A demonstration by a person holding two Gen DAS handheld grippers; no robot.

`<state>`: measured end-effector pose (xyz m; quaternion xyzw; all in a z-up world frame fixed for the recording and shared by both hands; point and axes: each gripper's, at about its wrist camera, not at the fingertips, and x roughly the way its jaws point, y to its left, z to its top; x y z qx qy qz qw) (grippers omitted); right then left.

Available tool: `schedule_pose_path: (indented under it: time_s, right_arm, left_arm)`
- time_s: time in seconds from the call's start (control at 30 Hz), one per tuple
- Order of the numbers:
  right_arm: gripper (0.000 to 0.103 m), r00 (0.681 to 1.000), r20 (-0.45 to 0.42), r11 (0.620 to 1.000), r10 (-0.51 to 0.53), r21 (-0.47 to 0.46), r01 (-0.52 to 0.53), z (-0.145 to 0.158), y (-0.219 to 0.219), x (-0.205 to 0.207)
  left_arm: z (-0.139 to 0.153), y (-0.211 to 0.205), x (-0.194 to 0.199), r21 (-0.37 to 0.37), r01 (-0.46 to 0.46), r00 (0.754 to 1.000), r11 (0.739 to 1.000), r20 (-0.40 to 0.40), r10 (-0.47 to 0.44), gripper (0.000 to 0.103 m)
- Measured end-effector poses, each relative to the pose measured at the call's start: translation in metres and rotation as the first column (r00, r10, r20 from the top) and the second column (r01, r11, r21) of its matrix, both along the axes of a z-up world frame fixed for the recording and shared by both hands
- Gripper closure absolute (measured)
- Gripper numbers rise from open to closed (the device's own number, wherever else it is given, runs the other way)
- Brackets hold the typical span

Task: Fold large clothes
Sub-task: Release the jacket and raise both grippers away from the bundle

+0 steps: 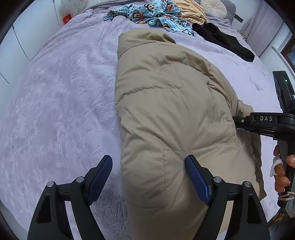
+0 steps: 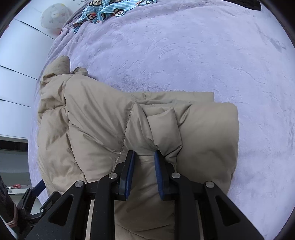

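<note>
- The left gripper (image 1: 148, 177) stands wide apart with nothing between its blue pads; its right pad (image 1: 198, 180) presses on the near end of the beige puffer jacket (image 1: 171, 103), while the left one hangs over the lavender plush bedspread (image 1: 55, 103).
- The right gripper (image 2: 142, 174) is drawn narrow, pinching a puffed fold of the same jacket (image 2: 114, 129) between its pads.
- The jacket lies folded lengthwise on the bedspread (image 2: 184, 55), running away from the left gripper; from the right gripper, its bulk spreads left and a flat folded part lies to the right.
- To the right of the left gripper, the right gripper's black body (image 1: 265, 123) reaches into the jacket's side, a hand (image 1: 282, 166) on its handle.
- Beyond the jacket lie a black garment (image 1: 223, 40), a blue monkey-print cloth (image 1: 147, 13) and a striped cream cloth (image 1: 191, 11).
- Farthest off rests a round pale cushion (image 1: 213, 7).
</note>
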<state>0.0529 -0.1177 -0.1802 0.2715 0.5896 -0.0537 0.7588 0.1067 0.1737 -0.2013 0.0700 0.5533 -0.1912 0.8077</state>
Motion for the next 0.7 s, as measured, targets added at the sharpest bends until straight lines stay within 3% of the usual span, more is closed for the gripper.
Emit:
schedule_pose_path:
  time_s: [0.4, 0.7]
  right_arm:
    - [0.076, 0.999, -0.017, 0.999, 0.028, -0.027, -0.028, 0.046, 0.022, -0.069]
    - [0.076, 0.994, -0.096, 0.998, 0.056, 0.003, -0.056, 0.028, 0.042, -0.104]
  left_arm:
    - [0.011, 0.003, -0.003, 0.016, -0.033, 0.999, 0.999, -0.035, 0.034, 0.020]
    - [0.014, 0.009, -0.016, 0.012, -0.018, 0.998, 1.000, -0.052, 0.019, 0.020]
